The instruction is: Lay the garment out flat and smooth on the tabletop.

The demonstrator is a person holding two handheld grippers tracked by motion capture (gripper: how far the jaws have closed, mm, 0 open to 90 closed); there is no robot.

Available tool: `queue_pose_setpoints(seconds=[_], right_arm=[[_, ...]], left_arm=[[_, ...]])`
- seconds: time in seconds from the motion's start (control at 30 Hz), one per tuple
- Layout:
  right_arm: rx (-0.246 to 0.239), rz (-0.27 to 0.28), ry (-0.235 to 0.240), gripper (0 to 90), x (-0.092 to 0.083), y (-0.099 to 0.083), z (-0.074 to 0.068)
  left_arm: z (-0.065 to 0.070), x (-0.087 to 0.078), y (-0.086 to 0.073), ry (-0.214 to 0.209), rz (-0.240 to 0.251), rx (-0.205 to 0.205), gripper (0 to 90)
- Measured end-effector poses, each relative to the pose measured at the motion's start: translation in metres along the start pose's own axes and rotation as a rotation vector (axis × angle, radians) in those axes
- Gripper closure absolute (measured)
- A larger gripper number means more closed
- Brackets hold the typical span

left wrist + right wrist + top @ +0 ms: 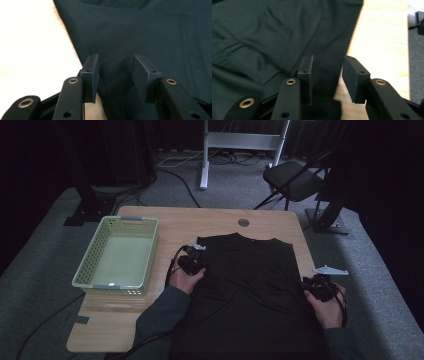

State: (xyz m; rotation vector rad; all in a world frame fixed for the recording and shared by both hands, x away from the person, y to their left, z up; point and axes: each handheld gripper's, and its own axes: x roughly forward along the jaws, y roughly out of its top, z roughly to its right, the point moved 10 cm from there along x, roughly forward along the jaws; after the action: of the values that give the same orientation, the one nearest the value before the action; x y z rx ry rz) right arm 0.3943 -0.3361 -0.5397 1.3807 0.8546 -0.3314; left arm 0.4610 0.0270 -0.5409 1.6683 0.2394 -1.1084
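A black sleeveless shirt lies flat on the wooden table, neck toward the far edge, its lower part hanging over the near edge. My left gripper sits at the shirt's left edge, held by a hand in a grey sleeve. In the left gripper view its jaws stand apart over the cloth's edge, pads clear of it. My right gripper is at the shirt's right edge. In the right gripper view, the gripper is open, with a strip of dark cloth running between the jaws, unpinched.
A pale green plastic basket stands at the table's left side, nothing in it. A round cable hole sits near the far edge. Beyond the table are a black folding chair, a white stand and floor cables.
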Motion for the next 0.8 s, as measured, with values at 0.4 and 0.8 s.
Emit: queue_pose_setpoints(seconds=[0.4, 0.8], right_arm=[[-0.017, -0.023, -0.014, 63.7, 0.012, -0.002, -0.002], [0.000, -0.014, -0.038, 64.1, 0.026, 0.012, 0.011]], left_arm=[[0.009, -0.008, -0.017, -0.003, -0.010, 0.031, 57.8], [-0.007, 0.007, 0.000, 0.020, 0.003, -0.014, 57.9]])
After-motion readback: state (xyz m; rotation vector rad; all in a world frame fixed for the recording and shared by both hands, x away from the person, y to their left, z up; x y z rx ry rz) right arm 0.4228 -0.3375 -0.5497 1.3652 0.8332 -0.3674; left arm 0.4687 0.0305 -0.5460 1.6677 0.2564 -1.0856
